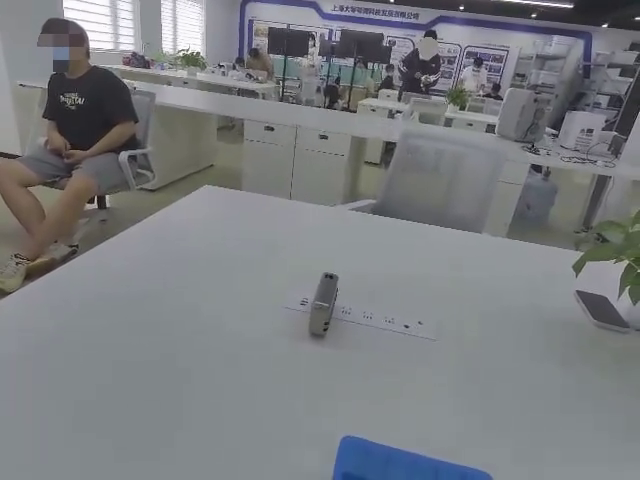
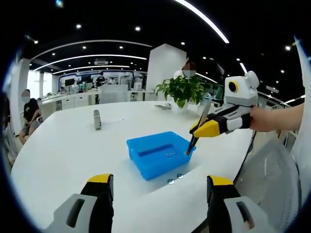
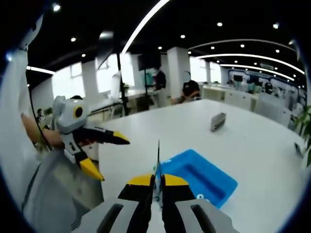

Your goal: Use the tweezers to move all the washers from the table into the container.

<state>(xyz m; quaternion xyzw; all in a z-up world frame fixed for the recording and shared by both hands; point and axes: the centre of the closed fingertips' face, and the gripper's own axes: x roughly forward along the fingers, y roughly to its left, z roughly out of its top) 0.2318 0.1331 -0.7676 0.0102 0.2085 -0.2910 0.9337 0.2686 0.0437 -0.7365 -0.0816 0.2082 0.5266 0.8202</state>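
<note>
Blue container [image 2: 158, 155] on white table [image 2: 73, 145] holds two washers [image 2: 170, 154]; two loose washers [image 2: 175, 178] lie just beside it. Right gripper [image 2: 206, 130] clamped on tweezers [image 2: 199, 126], tips at container's corner. Left gripper [image 2: 160, 182] jaws apart, empty.

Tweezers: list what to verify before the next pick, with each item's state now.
1. The right tongs shut on the tweezers: ok.
2. The left tongs open, clear of the container: ok.
3. Tweezer tips empty: cannot tell.
4. Some washers in the container: ok, two show.
5. The loose washers off the table: not ok, two lie by the container's near wall.
6. Head view aimed at the work: not ok, it looks over the container across the table.
</note>
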